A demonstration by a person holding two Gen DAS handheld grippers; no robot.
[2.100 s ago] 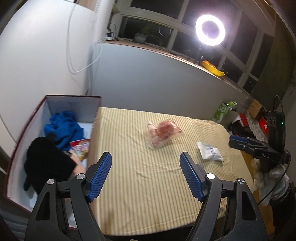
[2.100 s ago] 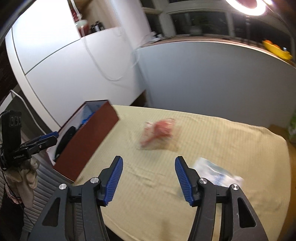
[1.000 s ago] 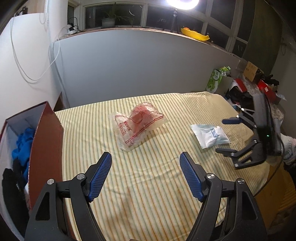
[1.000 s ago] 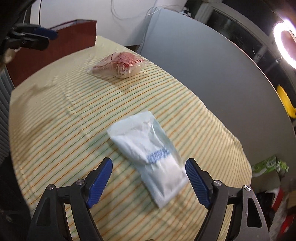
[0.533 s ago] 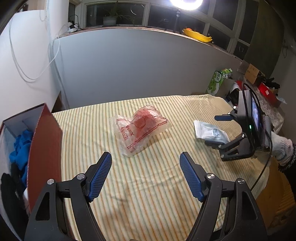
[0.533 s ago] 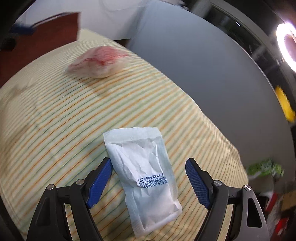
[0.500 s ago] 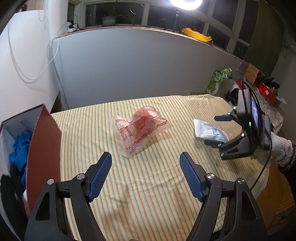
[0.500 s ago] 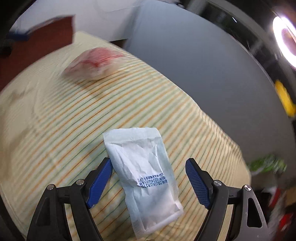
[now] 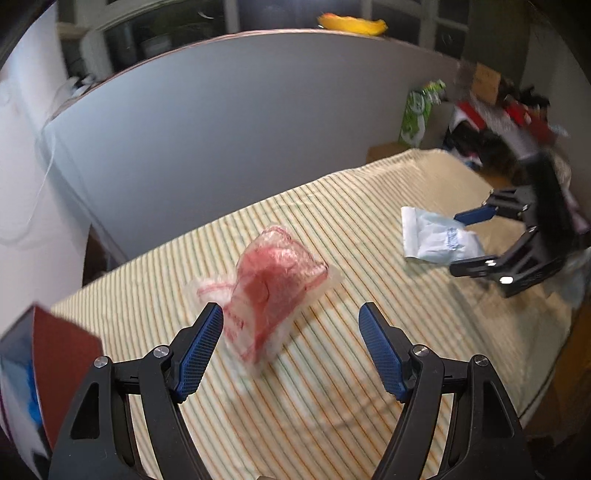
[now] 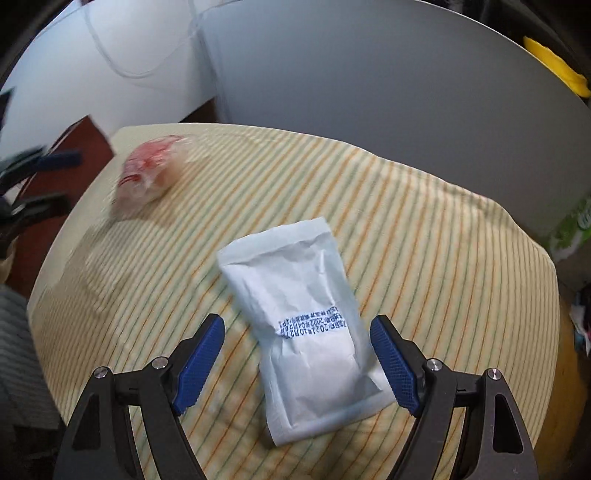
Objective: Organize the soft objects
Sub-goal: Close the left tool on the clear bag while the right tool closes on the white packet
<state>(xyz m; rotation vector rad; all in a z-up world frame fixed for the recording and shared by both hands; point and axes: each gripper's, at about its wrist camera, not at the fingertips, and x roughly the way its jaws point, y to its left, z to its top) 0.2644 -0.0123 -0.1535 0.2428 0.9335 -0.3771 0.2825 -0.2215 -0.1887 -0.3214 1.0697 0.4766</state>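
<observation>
Hovering with jaws wide and empty, the right gripper (image 10: pixel 297 356) straddles the white packet (image 10: pixel 306 325) near the table's (image 10: pixel 461 258) edge; closing late could push it off. The left gripper (image 9: pixel 291 345), also empty, nears the red bag (image 9: pixel 277 280).

A yellow cloth with thin orange and green stripes (image 9: pixel 369 229) covers the table, lightly wrinkled. Behind it stands a plain grey partition wall (image 9: pixel 221 133) with a brown top edge, and on that ledge rests a yellow object (image 9: pixel 351 24) (its shape is too blurred to name). A white cable (image 10: pixel 125 55) hangs in a loop down the white wall at the left. Past the table's far right corner stands a green-and-white package (image 9: pixel 419 112), beside a blurred heap of red and dark clutter (image 9: pixel 498 122).
</observation>
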